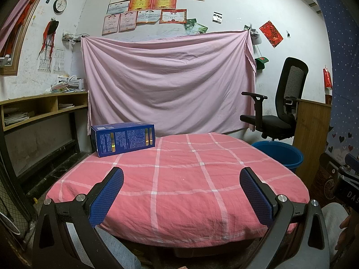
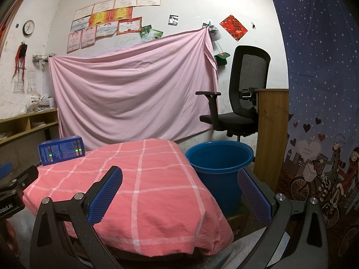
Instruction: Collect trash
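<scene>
Blue rectangular cardboard box (image 1: 123, 139) with printed text panels and gold stripes, lying on its long side, is the only trash candidate in sight. It sits ahead and to the left of the left gripper (image 1: 181, 180), at the far left corner of the counter (image 1: 179, 192), which is draped in a pink cloth with a white grid. From the right gripper (image 2: 179, 180) the box (image 2: 61, 149) is far ahead and well left. Blue round plastic bucket (image 2: 218, 165) stands on the floor just ahead and right of the right gripper, beside the counter edge; looks empty as far as its inside shows.

Both grippers are released, jaws spread wide, nothing between them, hovering low at the near counter edge.

Judged step: reach for the box. The left gripper is the closer one; best to close across the box's narrow width, pads flat on the long faces, lift clear of the cloth so it doesn't drag, then carry right to the bucket.

Surface is soft, wrinkled, otherwise bare. Room: pink sheet (image 1: 168, 83) hung on the wall, certificates above, black mesh office chair (image 1: 280, 103) far right, wooden shelf (image 1: 42, 107) far left.
</scene>
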A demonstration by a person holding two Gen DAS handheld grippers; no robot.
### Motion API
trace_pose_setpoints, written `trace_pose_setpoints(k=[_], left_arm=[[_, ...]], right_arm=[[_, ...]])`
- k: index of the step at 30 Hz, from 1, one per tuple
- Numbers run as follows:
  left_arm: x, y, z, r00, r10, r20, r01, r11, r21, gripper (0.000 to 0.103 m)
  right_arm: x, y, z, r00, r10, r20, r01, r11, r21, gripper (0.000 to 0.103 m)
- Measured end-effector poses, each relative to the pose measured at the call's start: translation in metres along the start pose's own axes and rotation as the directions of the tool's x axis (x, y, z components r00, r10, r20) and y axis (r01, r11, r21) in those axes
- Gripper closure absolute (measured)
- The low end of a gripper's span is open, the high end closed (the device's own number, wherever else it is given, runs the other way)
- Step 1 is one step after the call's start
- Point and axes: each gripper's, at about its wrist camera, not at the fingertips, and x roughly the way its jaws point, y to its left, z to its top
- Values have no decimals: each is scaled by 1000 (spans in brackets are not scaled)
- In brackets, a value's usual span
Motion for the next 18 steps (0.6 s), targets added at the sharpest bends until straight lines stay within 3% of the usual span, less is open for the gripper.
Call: trace_pose_setpoints(k=[18], left_arm=[[0,1,0,1000,-1,0,1,1000,1,2]], right_arm=[[0,0,0,1000,0,-1,0,1000,2,0]])
